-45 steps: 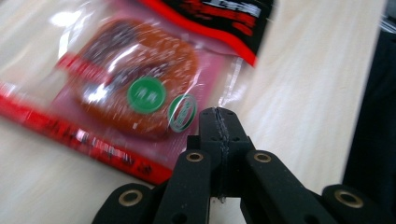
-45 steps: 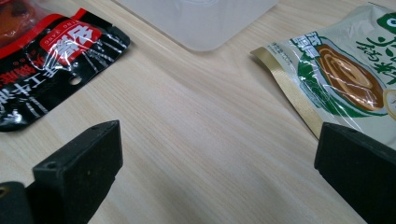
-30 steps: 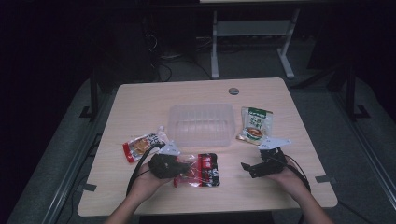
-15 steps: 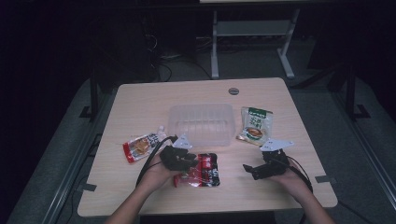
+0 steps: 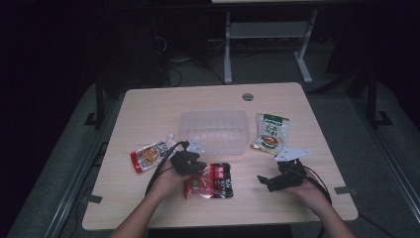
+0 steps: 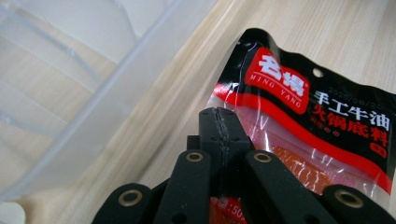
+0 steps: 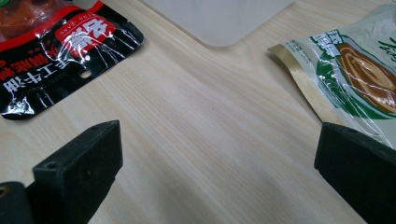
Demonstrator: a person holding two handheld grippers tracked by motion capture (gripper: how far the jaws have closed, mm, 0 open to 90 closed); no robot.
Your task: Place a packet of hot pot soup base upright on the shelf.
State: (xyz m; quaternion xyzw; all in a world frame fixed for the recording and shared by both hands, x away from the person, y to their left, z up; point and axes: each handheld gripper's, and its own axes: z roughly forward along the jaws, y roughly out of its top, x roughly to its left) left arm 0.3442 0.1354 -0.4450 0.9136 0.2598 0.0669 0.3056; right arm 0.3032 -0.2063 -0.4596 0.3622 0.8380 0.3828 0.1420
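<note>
High view: left gripper (image 5: 194, 166) at the red-black sauce packet's (image 5: 210, 180) near-left edge; right gripper (image 5: 270, 182) well apart from it.
Left gripper view: jaws pressed together, clamping the packet edge; clear tub (image 6: 70, 79) beside.
Right gripper view: jaws spread wide above bare table (image 7: 210, 140), green packet (image 7: 359, 79) by one jaw.

The red and black packet (image 6: 327, 126) just beside the clear plastic box (image 6: 70, 88) carries a red patch with white characters 名扬 over the small Latin line "MING YANG". Beside that patch, white characters on the black band read 手工牛油 and, beneath, 火锅底料.
</note>
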